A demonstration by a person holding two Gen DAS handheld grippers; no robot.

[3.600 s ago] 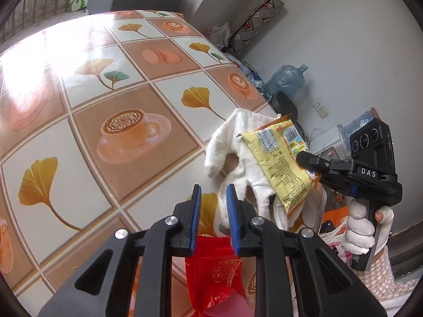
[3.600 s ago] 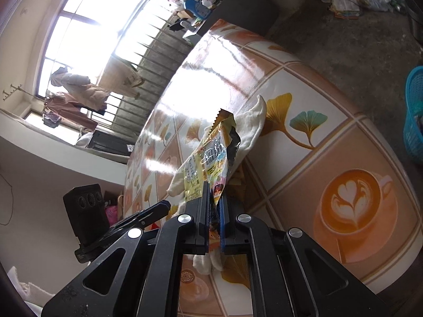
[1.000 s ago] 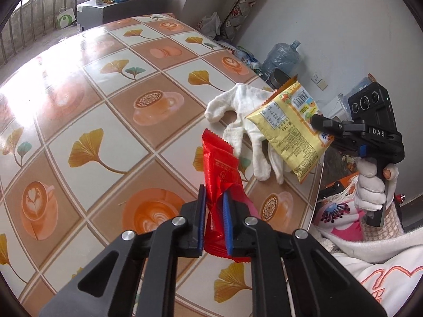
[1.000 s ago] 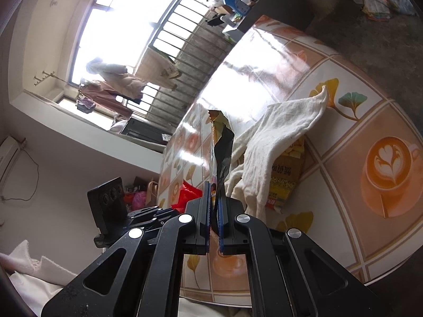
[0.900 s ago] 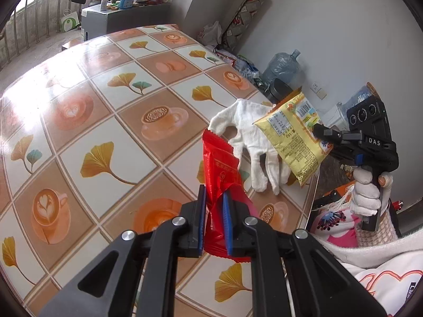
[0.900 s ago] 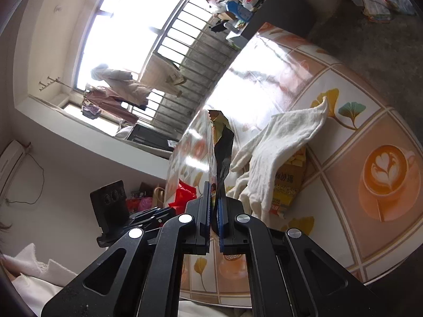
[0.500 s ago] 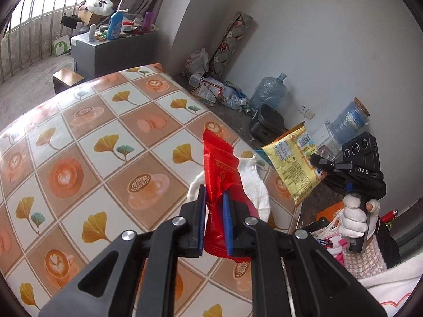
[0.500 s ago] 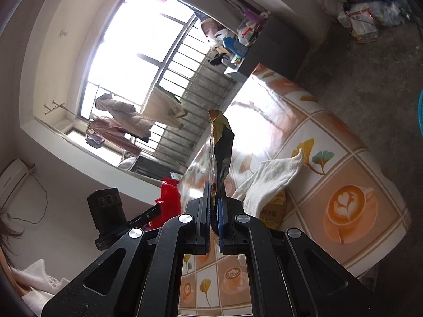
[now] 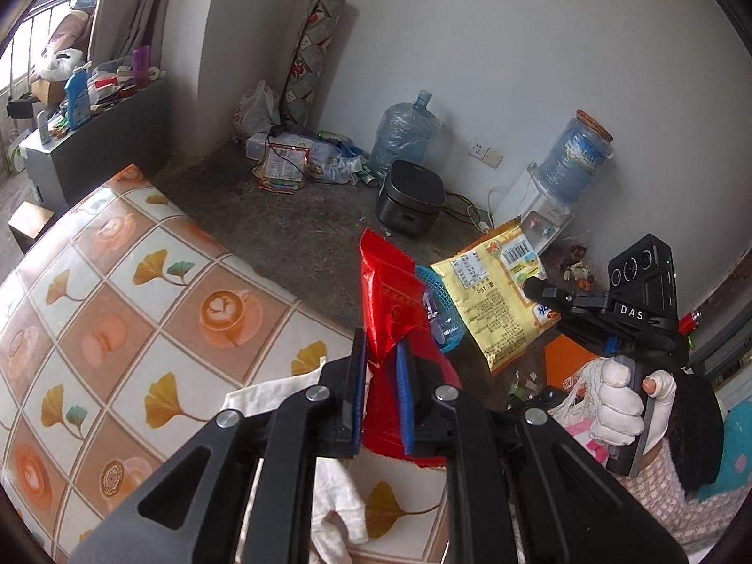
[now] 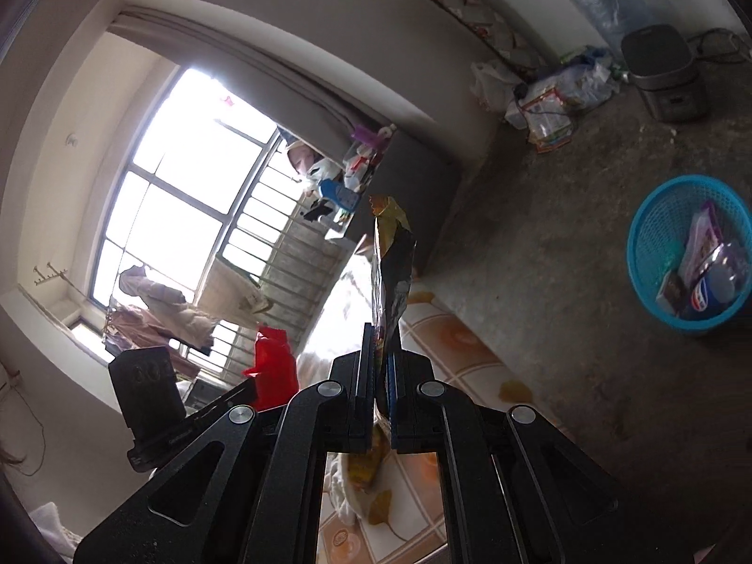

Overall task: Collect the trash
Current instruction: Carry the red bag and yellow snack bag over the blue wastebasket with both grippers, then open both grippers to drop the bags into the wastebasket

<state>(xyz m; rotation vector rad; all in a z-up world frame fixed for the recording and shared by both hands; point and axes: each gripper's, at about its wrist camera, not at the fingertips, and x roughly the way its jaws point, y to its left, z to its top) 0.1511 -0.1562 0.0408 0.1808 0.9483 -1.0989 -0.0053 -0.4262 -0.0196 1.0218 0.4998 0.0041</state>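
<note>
Two wrappers (image 9: 392,303) (image 9: 493,301), one basket (image 10: 658,216).

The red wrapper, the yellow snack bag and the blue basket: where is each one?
red wrapper (image 9: 392,301): left wrist view, its upper front face.
yellow snack bag (image 9: 493,301): left wrist view, its printed back.
blue basket (image 10: 644,254): right wrist view, its near rim.

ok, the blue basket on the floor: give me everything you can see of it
The blue basket is round, open-topped, of bright blue perforated plastic with a solid rim. It stands upright on the grey floor, beyond the table edge. Inside lie a few pieces of packaging, one white and purple, and something with a red, white and blue logo. Neither gripper touches it. In the left wrist view only a sliver shows between the red and yellow wrappers.
</note>
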